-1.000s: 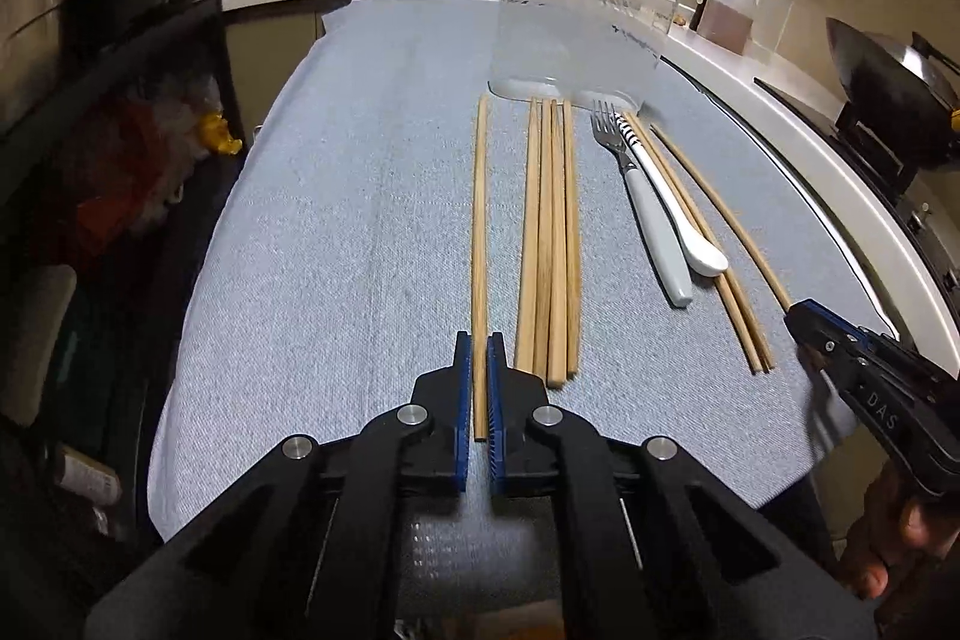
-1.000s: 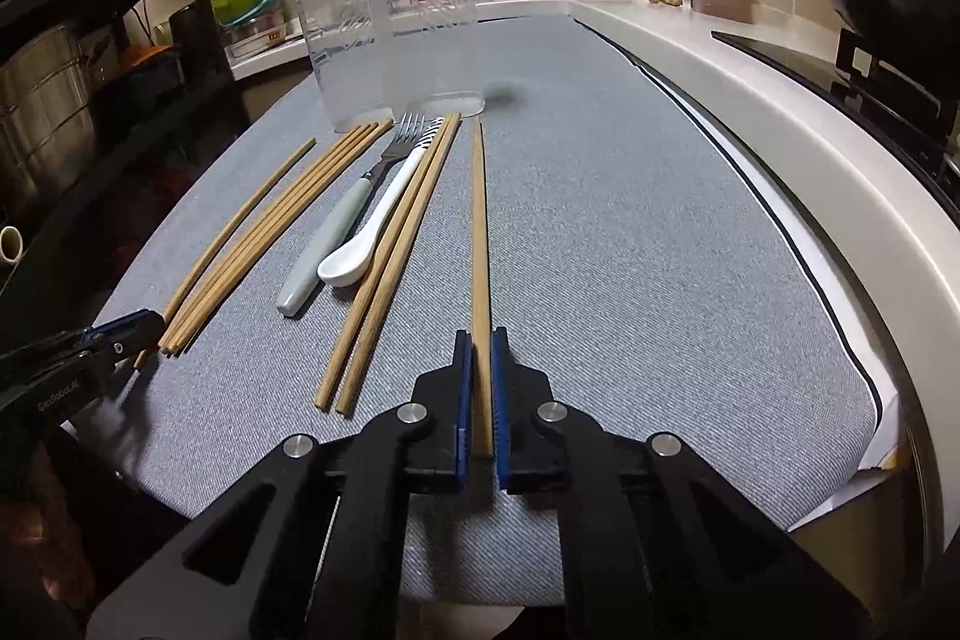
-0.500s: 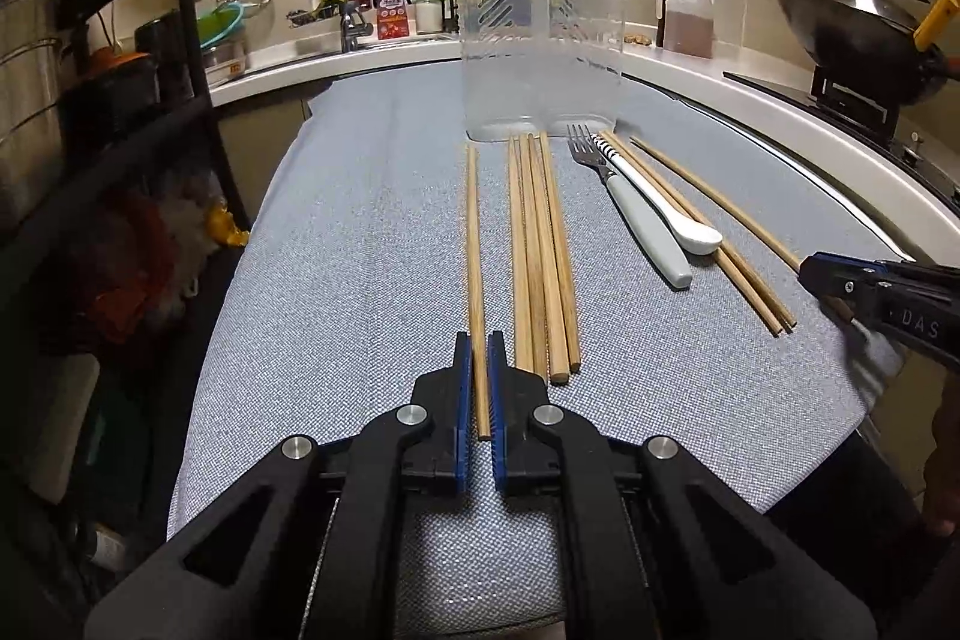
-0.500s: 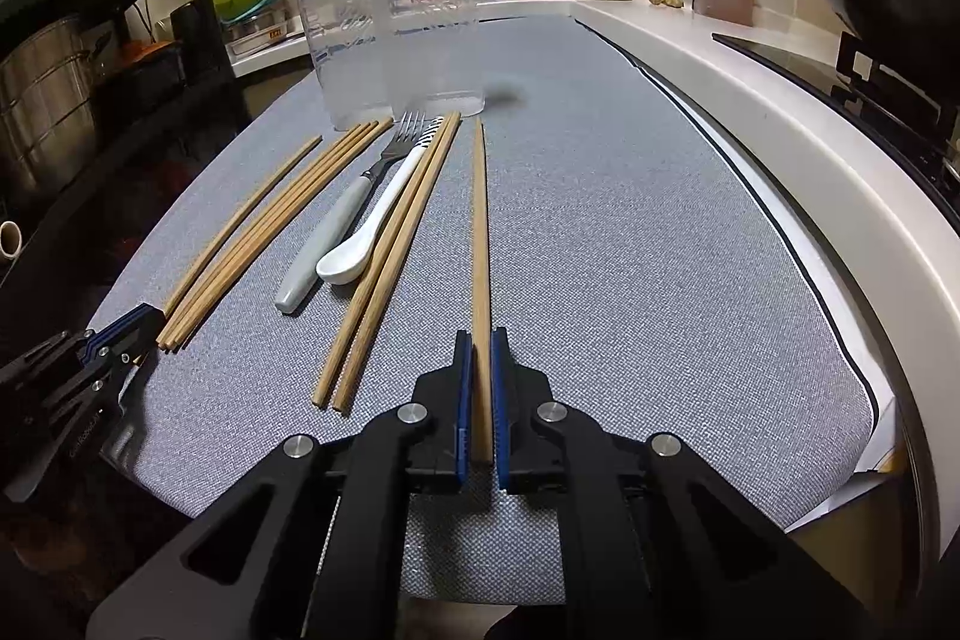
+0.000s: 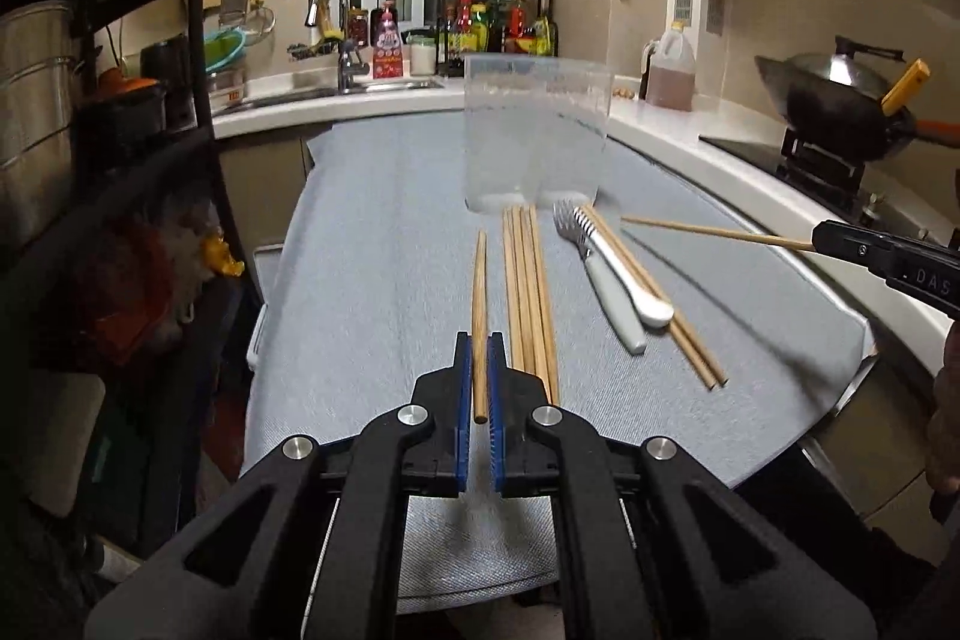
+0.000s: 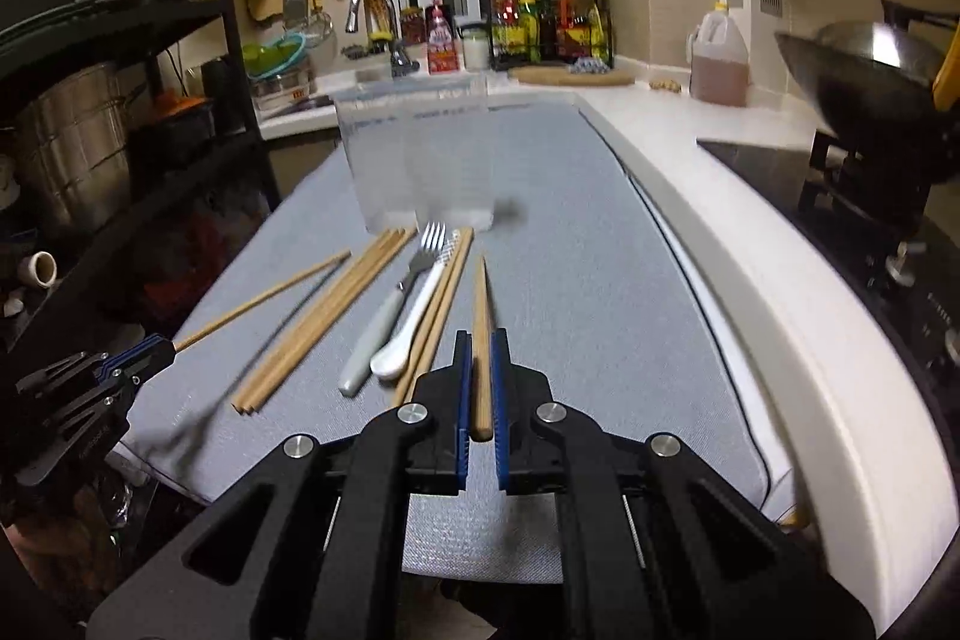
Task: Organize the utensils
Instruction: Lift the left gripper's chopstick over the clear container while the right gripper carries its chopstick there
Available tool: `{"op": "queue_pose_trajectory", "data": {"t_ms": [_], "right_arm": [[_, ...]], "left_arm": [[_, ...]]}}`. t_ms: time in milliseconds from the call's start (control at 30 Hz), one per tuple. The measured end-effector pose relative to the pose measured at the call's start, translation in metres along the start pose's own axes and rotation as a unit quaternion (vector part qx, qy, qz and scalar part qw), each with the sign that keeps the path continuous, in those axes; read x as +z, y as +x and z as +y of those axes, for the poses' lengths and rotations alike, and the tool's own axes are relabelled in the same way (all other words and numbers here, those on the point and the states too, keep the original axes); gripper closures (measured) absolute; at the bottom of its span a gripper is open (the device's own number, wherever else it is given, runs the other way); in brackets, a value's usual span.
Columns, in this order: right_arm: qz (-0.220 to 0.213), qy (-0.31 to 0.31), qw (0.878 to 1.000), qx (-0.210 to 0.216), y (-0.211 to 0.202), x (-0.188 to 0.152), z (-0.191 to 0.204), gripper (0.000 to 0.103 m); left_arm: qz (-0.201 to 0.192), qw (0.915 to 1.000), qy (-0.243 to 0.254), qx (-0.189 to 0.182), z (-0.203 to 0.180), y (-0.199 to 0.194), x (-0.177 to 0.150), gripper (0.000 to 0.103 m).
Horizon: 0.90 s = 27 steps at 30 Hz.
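Observation:
My left gripper [image 5: 479, 340] is shut on a wooden chopstick [image 5: 479, 292] and holds it above the grey mat, pointing toward the clear plastic container [image 5: 534, 142]. My right gripper [image 6: 480, 340] is shut on another chopstick [image 6: 482, 316], also lifted. On the mat lie a bundle of chopsticks [image 5: 528, 292], a fork [image 5: 600, 274], a white spoon [image 5: 630, 280] and a pair of chopsticks [image 5: 678, 328] beneath them. The right gripper with its chopstick also shows at the right of the left wrist view [image 5: 840, 241]. The left gripper shows at the left of the right wrist view [image 6: 150, 349].
The grey mat [image 5: 372, 268] covers a white counter [image 6: 750, 232]. A wok [image 5: 840, 100] on a stove stands at the right. A black shelf rack [image 5: 150, 112] with pots stands at the left. A sink, bottles and an oil jug [image 5: 672, 70] stand at the back.
Both grippers have lifted their chopsticks off the mat and tilted up, so the chopstick tips now hang in the air. The other utensils have not moved.

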State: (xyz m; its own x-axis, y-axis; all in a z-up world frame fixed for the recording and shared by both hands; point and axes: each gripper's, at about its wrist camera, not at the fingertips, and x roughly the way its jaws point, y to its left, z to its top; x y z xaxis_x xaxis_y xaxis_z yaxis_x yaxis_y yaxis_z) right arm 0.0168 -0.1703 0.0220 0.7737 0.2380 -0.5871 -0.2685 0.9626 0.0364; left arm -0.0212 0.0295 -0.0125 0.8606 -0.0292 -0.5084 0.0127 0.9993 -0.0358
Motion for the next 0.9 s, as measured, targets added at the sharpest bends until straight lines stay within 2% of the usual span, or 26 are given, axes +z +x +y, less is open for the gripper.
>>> {"op": "queue_pose_trajectory", "data": {"t_ms": [233, 367, 667, 900], "right_arm": [[-0.028, -0.016, 0.999, 0.005, -0.023, 0.044, -0.005, 0.097], [-0.029, -0.02, 0.999, 0.015, -0.022, 0.071, -0.007, 0.097], [-0.011, -0.009, 0.999, 0.032, -0.002, 0.13, -0.011, 0.097], [0.011, -0.009, 0.999, 0.039, 0.006, 0.16, -0.01, 0.097]], "left_arm": [[-0.039, 0.9992, -0.009, -0.008, 0.006, -0.017, 0.045, 0.098], [-0.051, 0.9985, -0.013, -0.01, 0.012, -0.017, 0.074, 0.098], [-0.038, 0.9974, -0.054, -0.029, 0.036, 0.001, 0.143, 0.098], [-0.006, 0.9977, -0.061, -0.028, 0.042, 0.016, 0.174, 0.098]]}}
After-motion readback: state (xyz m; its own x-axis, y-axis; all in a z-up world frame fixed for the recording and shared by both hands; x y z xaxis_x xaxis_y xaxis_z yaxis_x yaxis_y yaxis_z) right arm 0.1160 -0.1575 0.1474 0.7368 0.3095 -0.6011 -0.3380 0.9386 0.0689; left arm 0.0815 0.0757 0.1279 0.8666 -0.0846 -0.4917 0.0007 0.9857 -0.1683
